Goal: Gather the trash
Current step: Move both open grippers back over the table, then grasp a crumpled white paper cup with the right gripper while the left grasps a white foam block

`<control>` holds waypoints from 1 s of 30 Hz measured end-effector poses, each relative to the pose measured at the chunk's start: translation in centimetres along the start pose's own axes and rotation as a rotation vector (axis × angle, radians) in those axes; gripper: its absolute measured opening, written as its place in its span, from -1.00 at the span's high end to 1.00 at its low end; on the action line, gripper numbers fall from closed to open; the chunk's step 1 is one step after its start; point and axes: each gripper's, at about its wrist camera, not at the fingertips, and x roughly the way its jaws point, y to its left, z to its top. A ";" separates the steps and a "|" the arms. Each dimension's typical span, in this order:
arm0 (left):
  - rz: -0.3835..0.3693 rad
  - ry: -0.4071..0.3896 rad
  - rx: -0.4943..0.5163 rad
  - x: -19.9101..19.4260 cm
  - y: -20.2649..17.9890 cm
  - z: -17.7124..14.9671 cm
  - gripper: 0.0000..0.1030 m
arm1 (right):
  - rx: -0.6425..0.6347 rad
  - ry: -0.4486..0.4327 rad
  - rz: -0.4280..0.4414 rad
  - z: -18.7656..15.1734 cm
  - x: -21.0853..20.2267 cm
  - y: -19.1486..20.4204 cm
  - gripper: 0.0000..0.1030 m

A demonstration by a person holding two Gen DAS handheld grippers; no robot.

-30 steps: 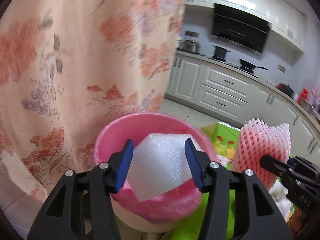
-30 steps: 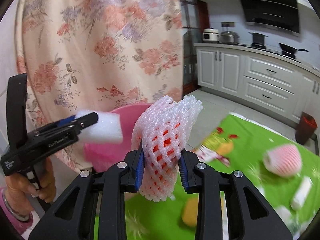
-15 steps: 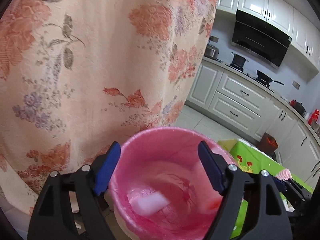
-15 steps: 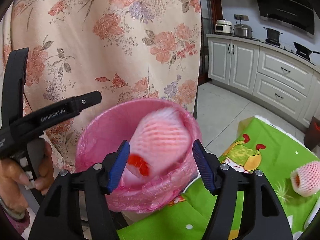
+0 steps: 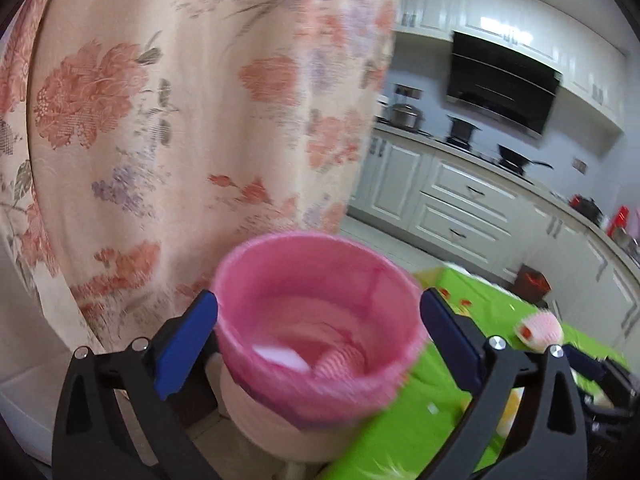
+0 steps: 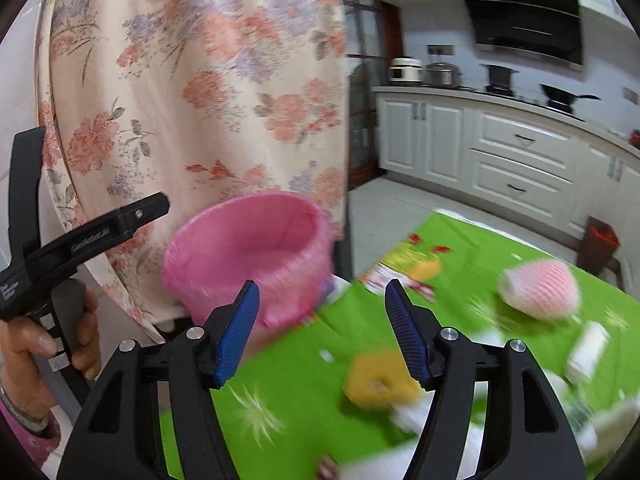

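Left wrist view: the left gripper (image 5: pixel 318 344) is opening wide around nothing above the pink-lined bin (image 5: pixel 320 320), which holds a white foam piece (image 5: pixel 280 356) and a foam net (image 5: pixel 340 360).

Right wrist view: the right gripper (image 6: pixel 322 332) gapes empty over the green tablecloth (image 6: pixel 460 280). Best reach next for the pink net sleeve (image 6: pixel 538 290) toward its far edge, pinching gently.

White kitchen cabinets (image 6: pixel 520 152), floral curtain (image 5: pixel 180 120)
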 end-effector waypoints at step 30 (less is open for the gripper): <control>-0.290 0.169 0.314 -4.1 -18.6 -14.0 -0.90 | 0.285 -0.024 -0.522 -12.4 -13.3 -20.9 -0.41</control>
